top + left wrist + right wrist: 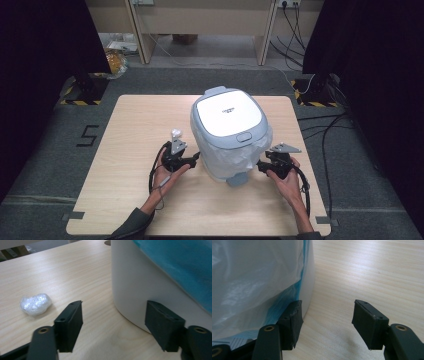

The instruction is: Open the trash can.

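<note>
A white pedal bin [227,132] with a pale grey-blue lid stands shut in the middle of the wooden table [135,120]. A clear plastic liner [240,155] hangs out over its front side. My left gripper [196,160] is open at the bin's left base, its right jaw close against the white wall [130,290]. My right gripper [261,165] is open at the bin's right base, its left jaw beside the liner [249,285] and wall. A small crumpled ball of clear film [35,304] lies on the table left of the bin [175,133].
The grey foot pedal [237,179] sticks out at the bin's front base. Bare tabletop lies to the left and right. Black stands [86,85] and cables [325,130] sit on the grey floor beyond the table's edges.
</note>
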